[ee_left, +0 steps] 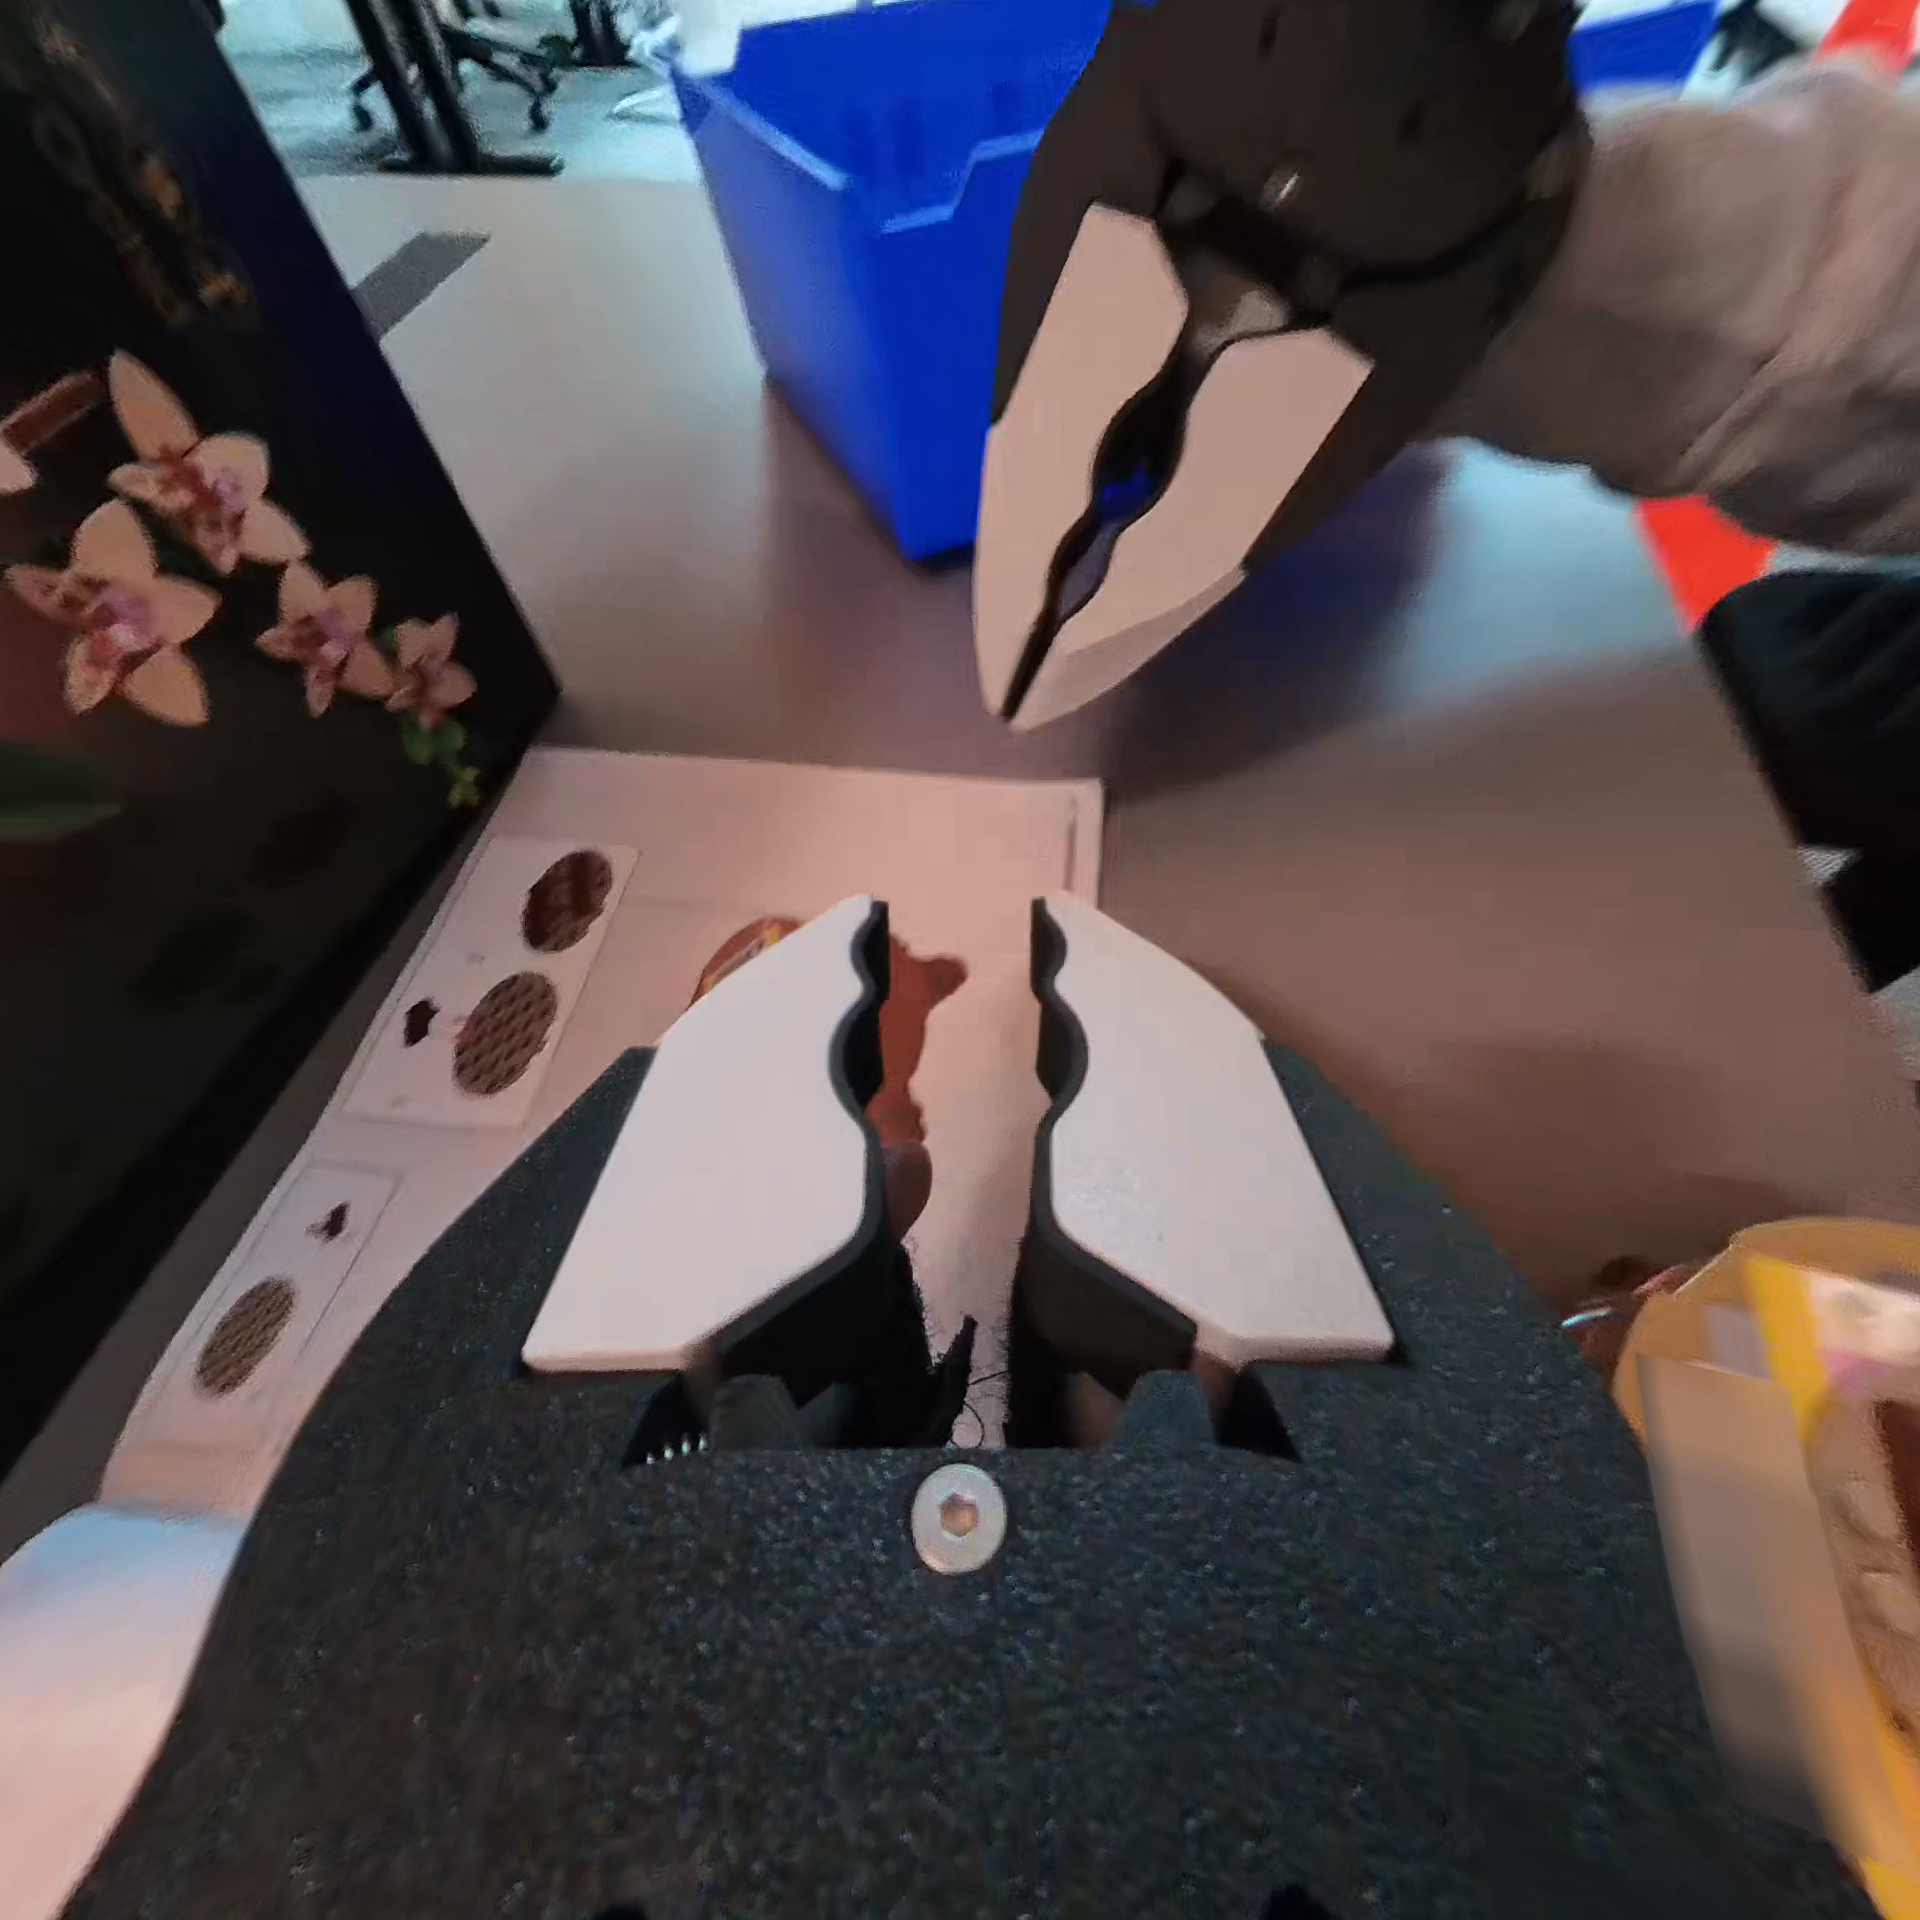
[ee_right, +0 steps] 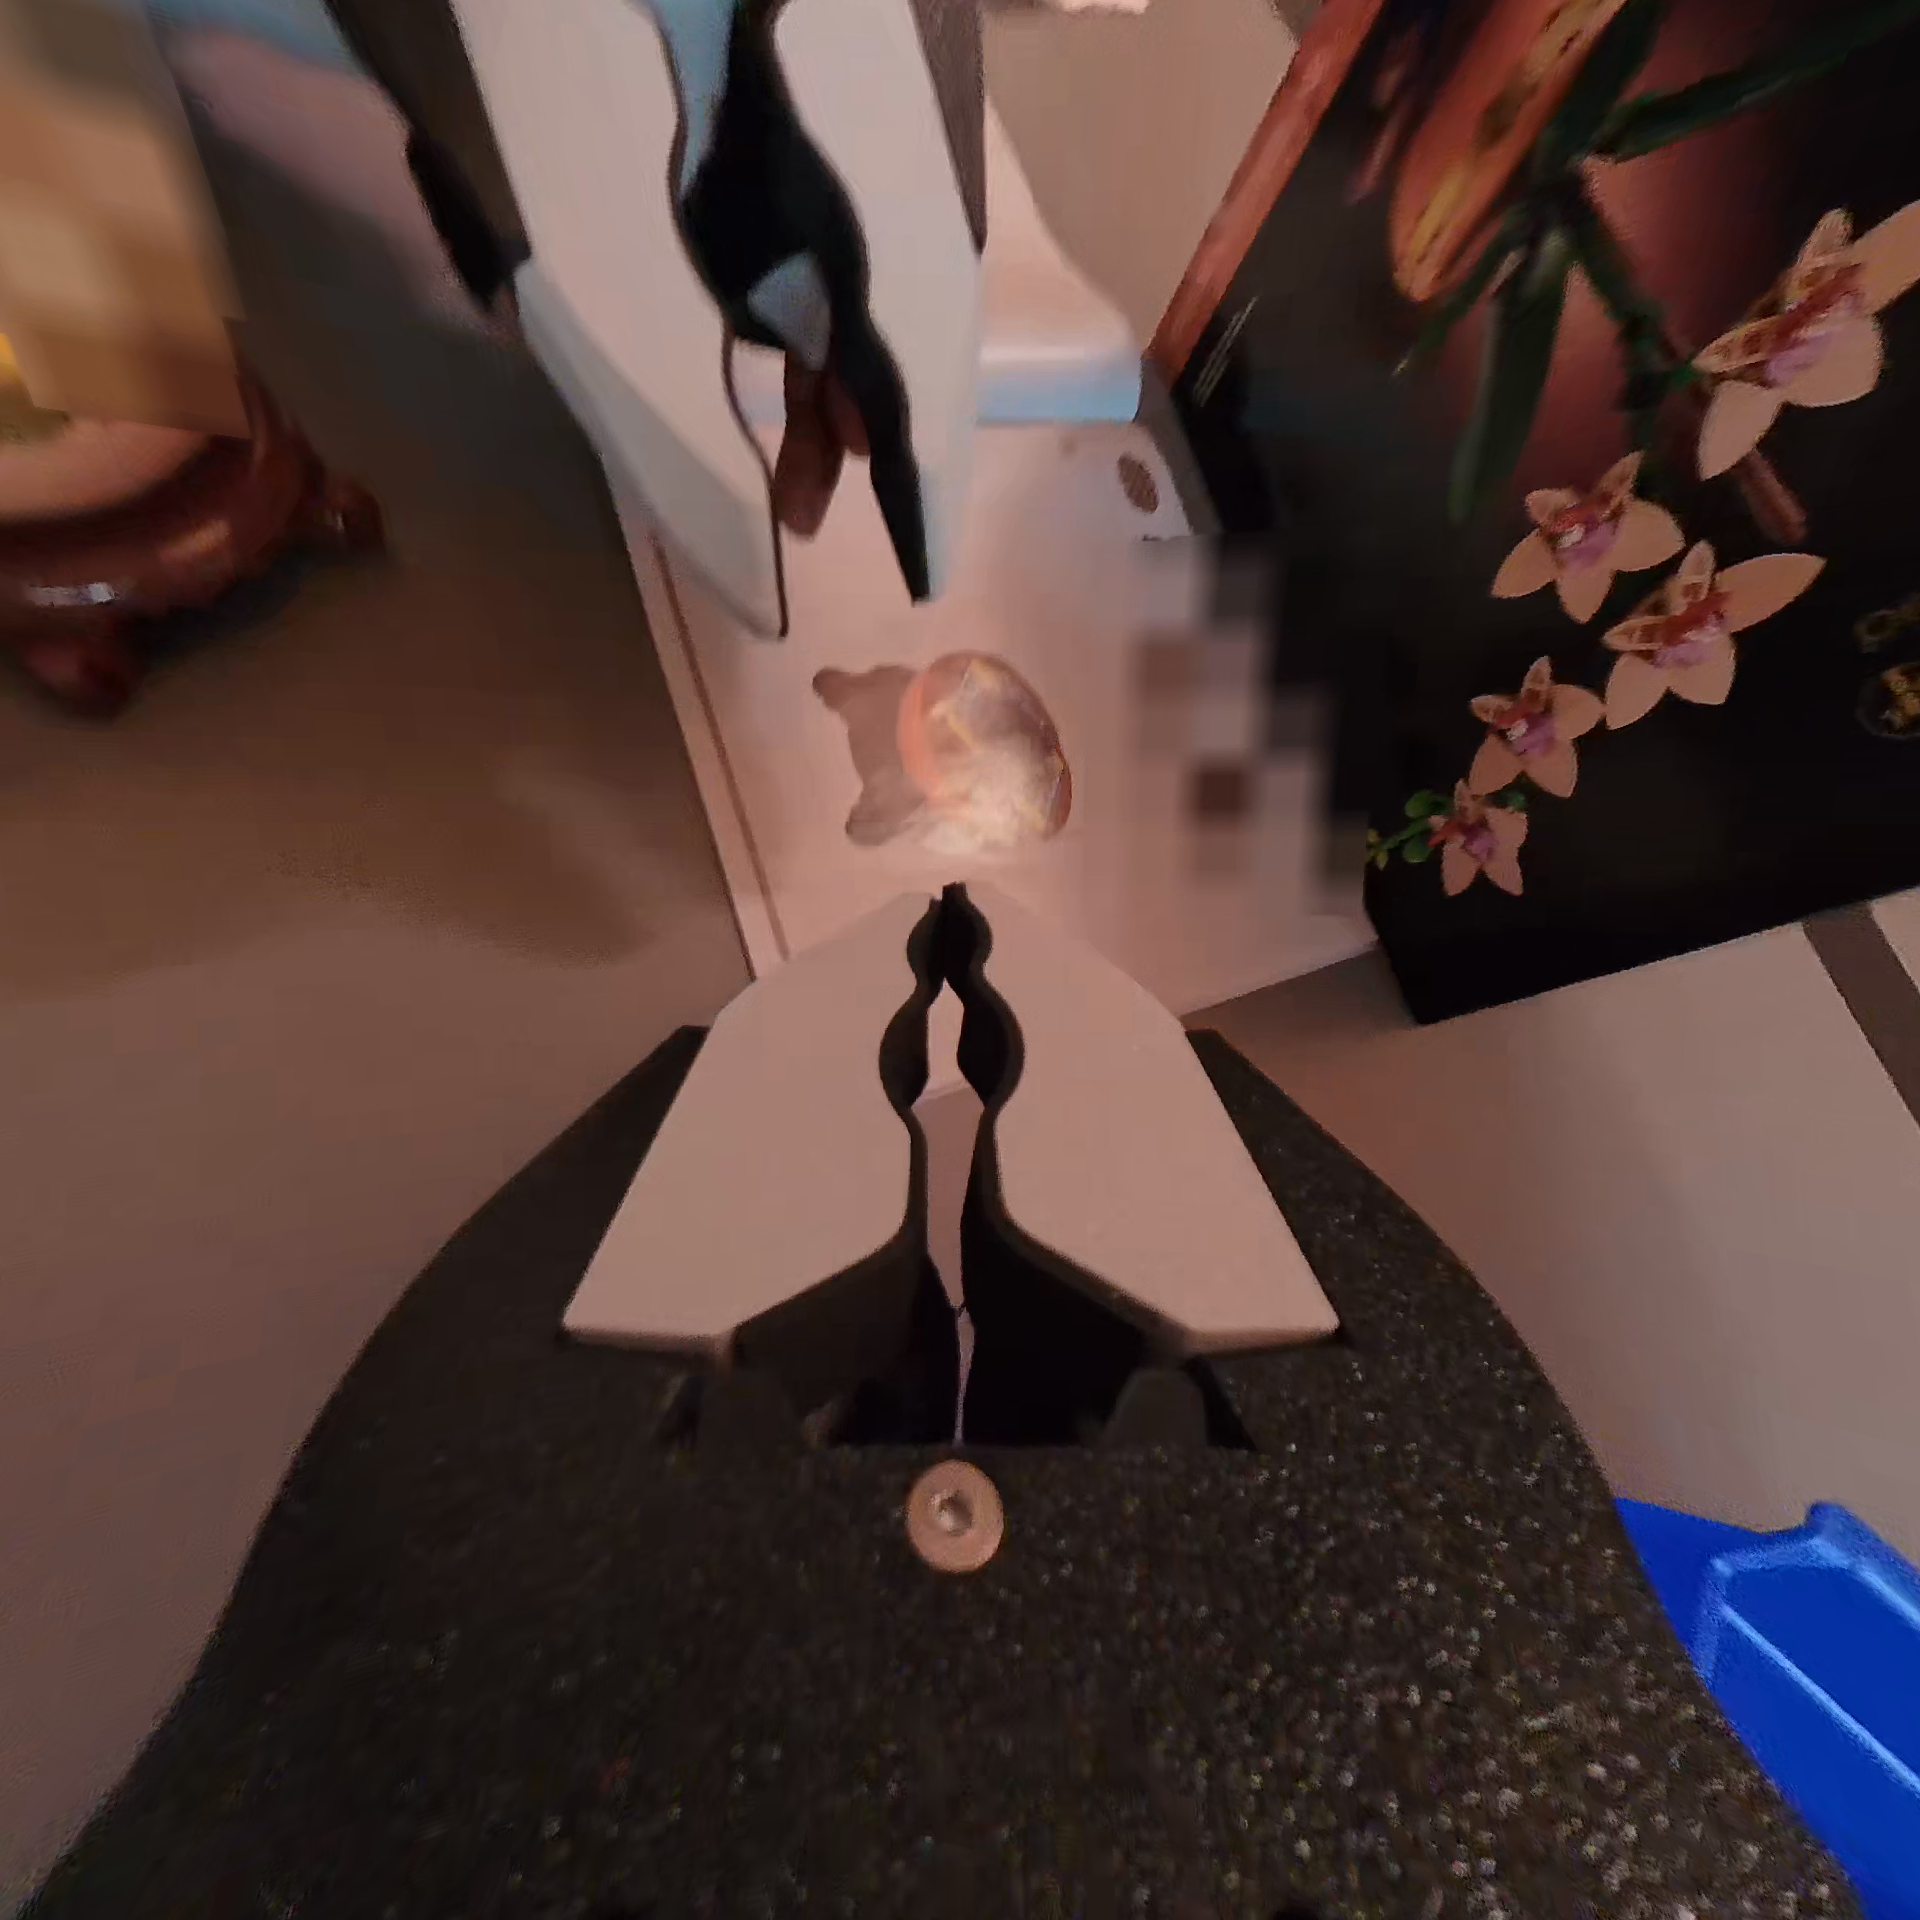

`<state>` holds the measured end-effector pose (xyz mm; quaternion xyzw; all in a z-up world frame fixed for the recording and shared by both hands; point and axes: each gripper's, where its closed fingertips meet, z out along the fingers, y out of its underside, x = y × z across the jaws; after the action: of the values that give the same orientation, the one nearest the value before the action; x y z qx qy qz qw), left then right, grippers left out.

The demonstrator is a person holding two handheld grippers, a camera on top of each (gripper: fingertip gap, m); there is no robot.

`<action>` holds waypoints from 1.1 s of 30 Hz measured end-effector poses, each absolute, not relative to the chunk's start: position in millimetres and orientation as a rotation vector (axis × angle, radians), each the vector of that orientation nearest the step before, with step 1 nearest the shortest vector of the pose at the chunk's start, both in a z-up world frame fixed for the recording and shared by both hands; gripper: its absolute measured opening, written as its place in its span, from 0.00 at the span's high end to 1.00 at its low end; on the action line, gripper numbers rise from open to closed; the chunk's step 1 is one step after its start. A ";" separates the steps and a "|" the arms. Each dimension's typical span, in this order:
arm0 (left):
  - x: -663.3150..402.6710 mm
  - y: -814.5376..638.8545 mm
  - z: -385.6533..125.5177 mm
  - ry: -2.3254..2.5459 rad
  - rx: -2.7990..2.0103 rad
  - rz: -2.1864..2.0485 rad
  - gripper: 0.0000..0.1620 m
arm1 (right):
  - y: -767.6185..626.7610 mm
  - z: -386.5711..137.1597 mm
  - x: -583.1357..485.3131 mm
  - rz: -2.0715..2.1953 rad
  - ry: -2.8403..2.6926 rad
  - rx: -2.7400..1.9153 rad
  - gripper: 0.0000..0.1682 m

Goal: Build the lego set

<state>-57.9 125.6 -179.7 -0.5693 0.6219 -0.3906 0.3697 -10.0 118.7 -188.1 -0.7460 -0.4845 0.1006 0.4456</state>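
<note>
My left gripper (ee_left: 961, 914) is open above the white instruction booklet (ee_left: 831, 831). A small brown piece (ee_right: 816, 457) sits between its fingers, close to one pad, with a gap to the other. It also shows in the left wrist view (ee_left: 906, 1179). In the right wrist view the left gripper (ee_right: 847, 608) hangs over the page. My right gripper (ee_right: 951, 904) is shut, its tips meeting with nothing seen between them. It also shows in the left wrist view (ee_left: 1013, 712), tips together, just beyond the booklet's far edge.
The black set box (ee_left: 208, 623) with orchid pictures stands along the booklet's left side. A blue bin (ee_left: 862, 260) stands behind on the table. A yellowish paper bag (ee_left: 1766, 1455) lies at the right, with a dark brown round build (ee_right: 187, 540) beside it. Some 6 cm of space lies between my two pairs of fingers.
</note>
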 end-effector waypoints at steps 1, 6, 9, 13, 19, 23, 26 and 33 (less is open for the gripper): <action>-53.6 123.9 -176.1 1.583 -1.457 -1.031 0.83 | 120.3 -184.8 -12.1 0.273 -1.172 -1.845 1.00; -42.1 124.4 -198.4 1.736 -1.471 -0.852 0.82 | 115.0 -199.3 -3.7 0.183 -1.284 -1.909 1.00; -46.1 115.0 -222.1 1.886 -1.446 -0.758 0.85 | 97.6 -212.3 -3.5 0.226 -1.401 -2.002 0.85; -49.4 110.3 -231.9 1.916 -1.475 -0.803 0.89 | 92.1 -225.7 2.4 0.177 -1.509 -2.086 0.81; -51.3 109.2 -231.9 1.921 -1.489 -0.842 0.88 | 98.7 -233.1 4.9 0.096 -1.577 -2.091 0.86; -52.1 108.3 -231.9 1.928 -1.487 -0.855 0.87 | 101.8 -231.0 6.1 0.100 -1.558 -2.092 0.88; -52.3 108.5 -231.9 1.927 -1.492 -0.861 0.87 | 103.2 -228.0 7.0 0.094 -1.550 -2.081 0.93; -52.4 109.2 -231.9 1.923 -1.499 -0.865 0.86 | 98.1 -234.9 5.7 0.101 -1.625 -2.052 0.98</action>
<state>-52.4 109.2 -231.9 -0.5575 0.7148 -0.3215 0.2738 5.7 98.1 -234.9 -0.7568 -0.5995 0.0372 0.2580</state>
